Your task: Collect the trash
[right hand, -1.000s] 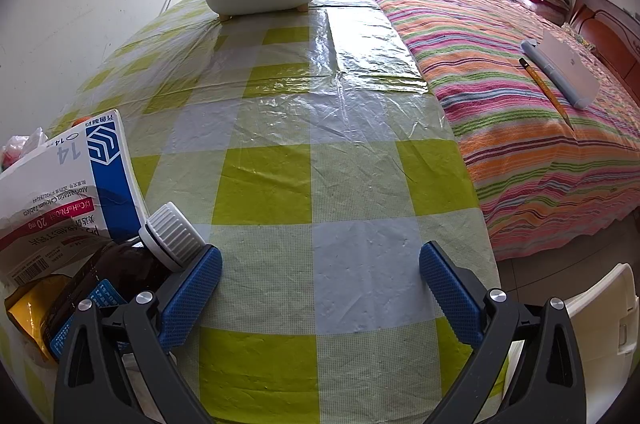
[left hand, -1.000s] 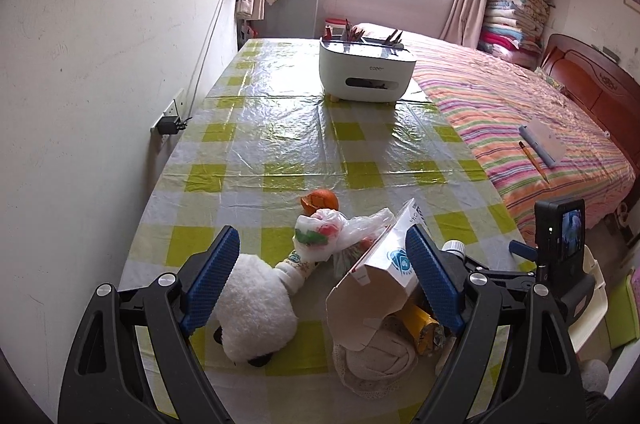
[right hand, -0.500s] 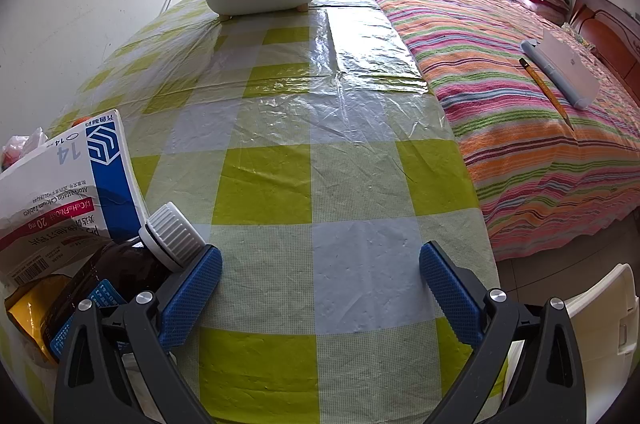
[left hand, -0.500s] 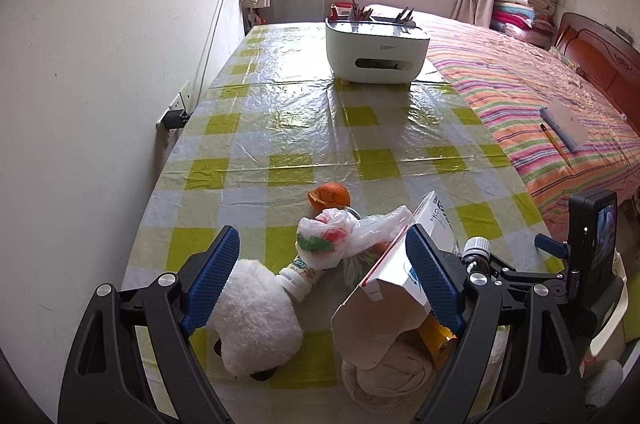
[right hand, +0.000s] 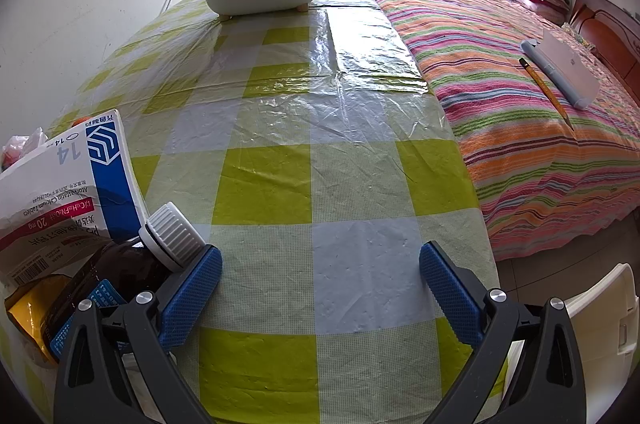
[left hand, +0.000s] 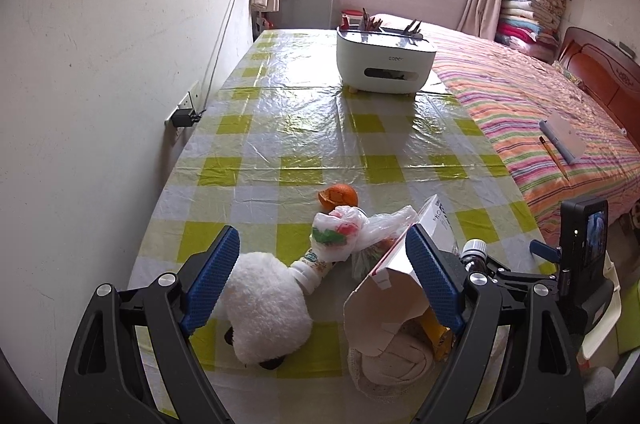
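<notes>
My left gripper [left hand: 322,278] hangs with its jaws spread wide and gripping nothing, over the trash heaped at the near edge of the tabletop [left hand: 304,127]. Farthest left in the heap lies a fluffy white plush [left hand: 262,308], its dark underside just showing. Against it rests a small white bottle [left hand: 314,266] with a printed label, its top end under a knotted clear plastic bag [left hand: 352,230] holding red and green scraps. Just beyond the bag sits an orange peel [left hand: 338,195]. Next comes a torn-open white medicine box [right hand: 68,191] with a blue corner and a red stripe, propped over a cream knitted ball [left hand: 394,356]. A brown bottle [right hand: 116,272] with a ribbed white cap lies against the left pad of my right gripper [right hand: 320,288], which is also released, bare checked cloth between its fingers.
</notes>
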Demonstrator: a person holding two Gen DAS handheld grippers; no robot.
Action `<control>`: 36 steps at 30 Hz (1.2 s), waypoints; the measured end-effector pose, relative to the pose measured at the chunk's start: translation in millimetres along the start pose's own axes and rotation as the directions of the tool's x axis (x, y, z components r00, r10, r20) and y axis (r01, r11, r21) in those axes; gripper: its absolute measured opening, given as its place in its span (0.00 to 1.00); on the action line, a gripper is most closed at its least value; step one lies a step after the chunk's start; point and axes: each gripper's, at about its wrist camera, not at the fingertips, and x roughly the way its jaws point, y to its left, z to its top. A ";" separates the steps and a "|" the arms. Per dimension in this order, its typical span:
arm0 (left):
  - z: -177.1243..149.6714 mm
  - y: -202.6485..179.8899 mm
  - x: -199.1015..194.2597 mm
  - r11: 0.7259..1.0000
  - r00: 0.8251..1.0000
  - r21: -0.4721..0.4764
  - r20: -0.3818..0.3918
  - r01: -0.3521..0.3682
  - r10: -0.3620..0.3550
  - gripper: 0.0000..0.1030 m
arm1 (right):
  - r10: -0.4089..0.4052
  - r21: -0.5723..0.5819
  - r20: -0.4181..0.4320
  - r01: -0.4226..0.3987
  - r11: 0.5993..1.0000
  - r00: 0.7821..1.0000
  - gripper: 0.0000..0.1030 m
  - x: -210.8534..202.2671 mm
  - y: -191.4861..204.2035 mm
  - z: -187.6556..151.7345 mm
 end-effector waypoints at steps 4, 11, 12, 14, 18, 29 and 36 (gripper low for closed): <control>4.9 7.8 -10.5 0.996 0.993 0.003 0.078 -0.090 0.089 0.82 | 0.000 0.000 0.000 0.000 1.000 1.000 0.94 0.0 -0.1 0.0; 8.0 16.7 -18.9 0.993 0.988 -0.025 0.101 -0.116 0.118 0.82 | 0.000 0.000 0.000 0.000 1.000 1.000 0.94 -0.1 0.0 0.1; 7.4 16.8 -19.9 0.994 0.990 -0.027 0.097 -0.102 0.105 0.82 | 0.000 0.000 0.000 0.000 1.000 1.000 0.94 -0.1 0.0 0.1; 4.9 15.6 -22.4 0.996 0.991 -0.017 0.101 -0.089 0.091 0.82 | 0.000 0.000 0.000 0.000 1.000 1.000 0.94 -0.1 0.0 0.0; 0.0 6.3 -22.0 0.993 0.989 0.043 0.108 -0.107 0.102 0.82 | 0.000 0.000 0.000 0.000 1.000 1.000 0.94 -0.1 0.0 0.1; -8.8 -14.6 -23.7 0.986 0.989 0.114 0.099 -0.120 0.109 0.82 | 0.000 0.000 0.000 0.000 1.000 1.000 0.94 0.0 0.2 0.2; -14.6 -22.9 -19.5 0.988 0.995 0.121 0.060 -0.093 0.086 0.82 | 0.001 0.000 -0.001 -0.001 1.000 1.000 0.94 -0.3 0.0 -0.2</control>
